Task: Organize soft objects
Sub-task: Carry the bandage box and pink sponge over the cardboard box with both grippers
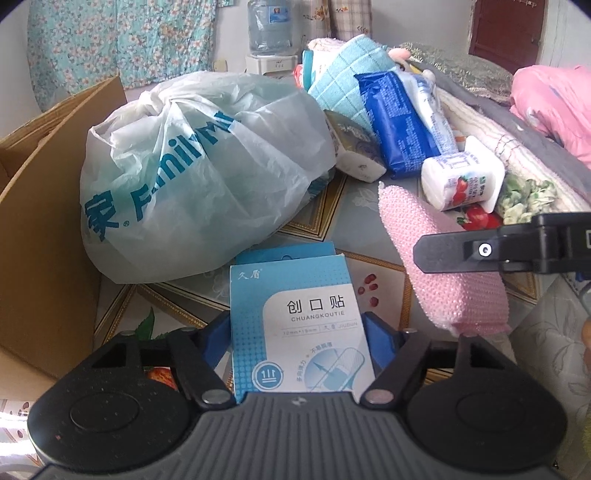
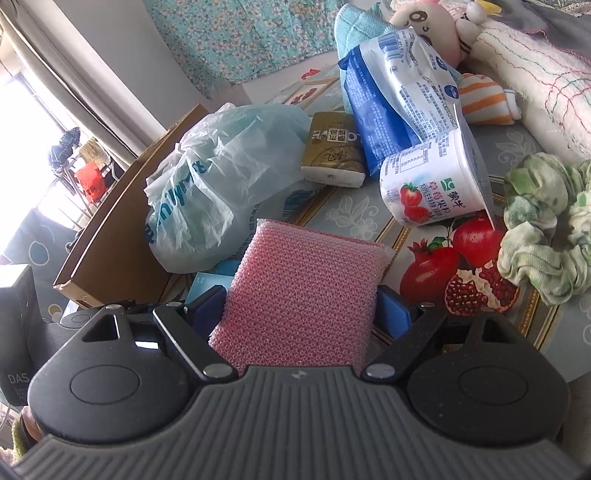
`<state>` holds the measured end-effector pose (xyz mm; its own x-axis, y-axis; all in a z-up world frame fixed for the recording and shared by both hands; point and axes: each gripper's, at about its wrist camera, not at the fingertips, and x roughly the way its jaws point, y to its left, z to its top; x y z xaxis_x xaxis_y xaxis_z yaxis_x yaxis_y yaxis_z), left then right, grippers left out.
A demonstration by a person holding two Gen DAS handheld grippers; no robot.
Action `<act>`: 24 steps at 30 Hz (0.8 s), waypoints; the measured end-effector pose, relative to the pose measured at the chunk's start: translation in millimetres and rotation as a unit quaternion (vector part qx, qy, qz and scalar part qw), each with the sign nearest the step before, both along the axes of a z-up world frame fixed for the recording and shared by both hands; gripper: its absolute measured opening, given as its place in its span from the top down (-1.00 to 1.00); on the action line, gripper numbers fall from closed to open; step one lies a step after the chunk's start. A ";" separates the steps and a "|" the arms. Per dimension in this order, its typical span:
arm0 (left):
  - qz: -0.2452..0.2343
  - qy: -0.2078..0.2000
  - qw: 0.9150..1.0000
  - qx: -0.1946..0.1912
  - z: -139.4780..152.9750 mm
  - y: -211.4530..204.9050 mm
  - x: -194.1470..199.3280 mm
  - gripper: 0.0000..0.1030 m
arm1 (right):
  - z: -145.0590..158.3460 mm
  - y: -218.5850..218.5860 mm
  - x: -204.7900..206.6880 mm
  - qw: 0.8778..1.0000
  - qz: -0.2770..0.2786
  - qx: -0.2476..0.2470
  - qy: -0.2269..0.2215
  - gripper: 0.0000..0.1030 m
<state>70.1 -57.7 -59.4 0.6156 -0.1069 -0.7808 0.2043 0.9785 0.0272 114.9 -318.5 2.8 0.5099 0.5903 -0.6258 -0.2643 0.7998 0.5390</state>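
Note:
My left gripper [image 1: 295,332] is shut on a blue and white band-aid box [image 1: 295,321], held upright between its blue pads above the table. My right gripper [image 2: 301,306] is shut on a pink mesh sponge [image 2: 306,288]; the sponge [image 1: 439,266] and a right finger [image 1: 443,254] also show at the right of the left wrist view. A white FamilyMart plastic bag [image 1: 199,170] lies just beyond the box, beside a cardboard box [image 1: 40,236] on the left.
Behind lie a tissue pack [image 2: 332,155], a blue wipes pack [image 1: 395,125], a strawberry yogurt cup [image 2: 432,181], a teal cloth [image 1: 343,74], a green scrunchie [image 2: 539,236], a striped sock [image 2: 484,99], a plush toy [image 2: 424,22] and a cream towel [image 2: 539,81].

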 end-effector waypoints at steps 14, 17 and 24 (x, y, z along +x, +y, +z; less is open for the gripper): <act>-0.002 -0.072 0.996 -0.057 56.5 22.2 -41.9 -0.46 | 51.3 4.2 -27.0 0.997 0.005 0.029 -0.067 -0.68; 0.008 -0.098 0.993 -0.067 75.4 33.7 -49.4 -0.46 | 69.4 13.8 -29.5 0.995 0.015 0.032 -0.091 -0.68; 0.072 -0.154 0.984 -0.054 126.6 91.7 -57.1 -0.47 | 112.1 58.7 -7.9 0.987 0.073 0.061 -0.132 -0.68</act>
<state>12.9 34.0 67.2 0.8360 -0.0733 -0.5438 0.0618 0.9973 -0.0395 107.0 -259.7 114.8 0.5489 0.7328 -0.4022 -0.5164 0.6756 0.5261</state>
